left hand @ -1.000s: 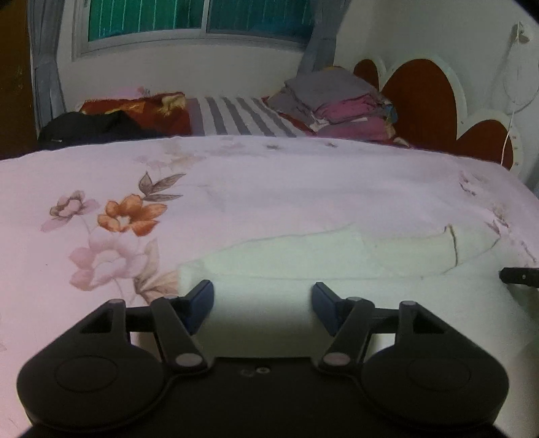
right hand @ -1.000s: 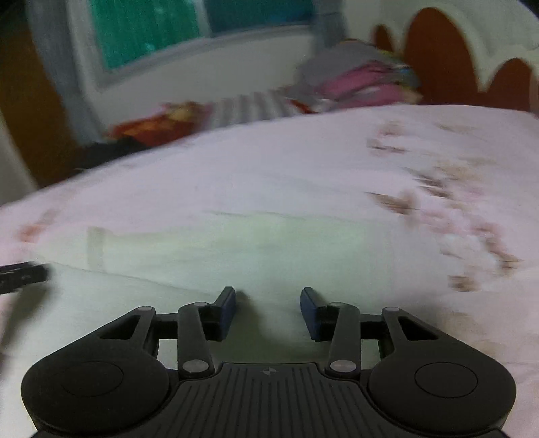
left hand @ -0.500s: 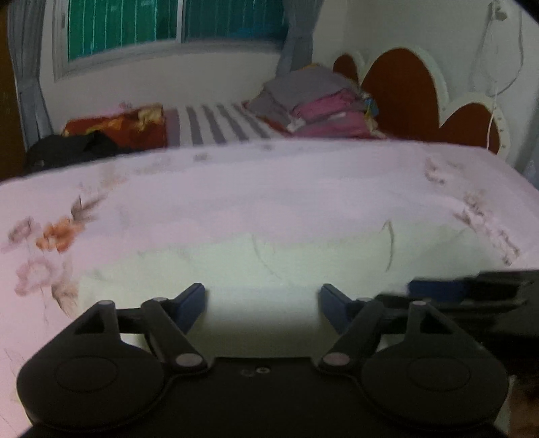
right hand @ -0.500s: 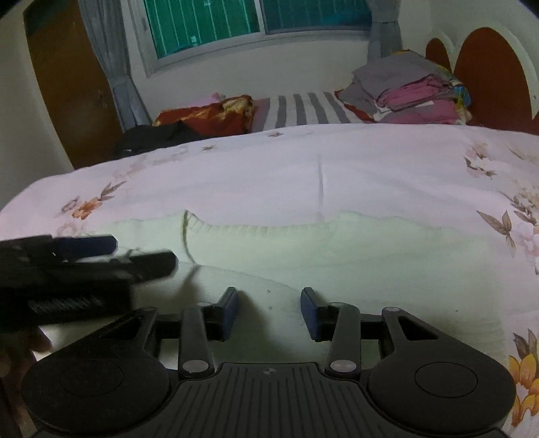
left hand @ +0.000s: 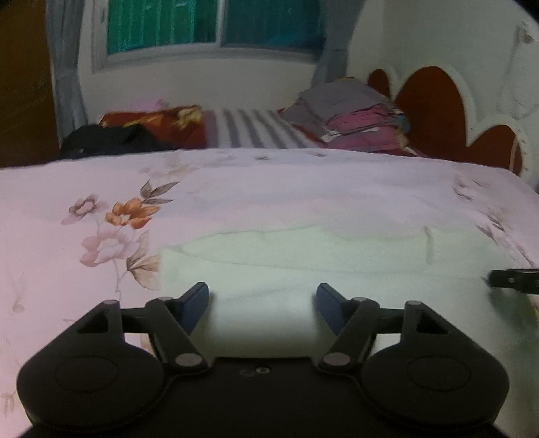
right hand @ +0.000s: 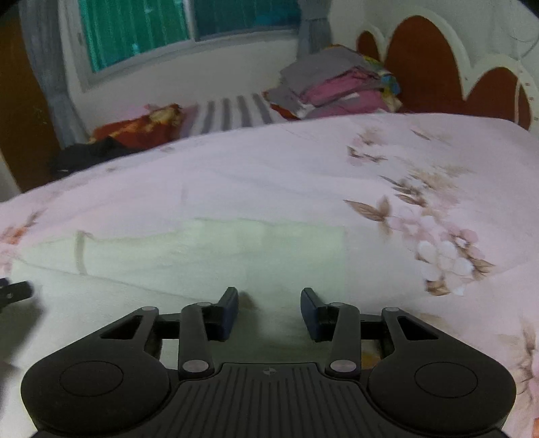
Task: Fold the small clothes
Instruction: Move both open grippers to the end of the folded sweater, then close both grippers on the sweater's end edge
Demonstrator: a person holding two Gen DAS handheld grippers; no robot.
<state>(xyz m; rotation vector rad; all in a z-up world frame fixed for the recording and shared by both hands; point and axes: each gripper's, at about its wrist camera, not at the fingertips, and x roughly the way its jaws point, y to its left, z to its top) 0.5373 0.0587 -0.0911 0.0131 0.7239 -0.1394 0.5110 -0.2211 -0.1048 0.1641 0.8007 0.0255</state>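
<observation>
Pale green garment (left hand: 303,266) spread flat across floral bed sheet (left hand: 235,188). Left gripper (left hand: 262,296) and right gripper (right hand: 269,303), both spread wide and empty, now apart over opposite ends after crowding together half a second ago. Probably positioned to pinch edges for folding.

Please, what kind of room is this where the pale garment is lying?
Most likely a home bedroom. A bed with a pink floral bedsheet serves as the work surface, a scalloped white and red-brown headboard stands at the right, and a pile of folded grey and pink clothes lies below a curtained window.
</observation>
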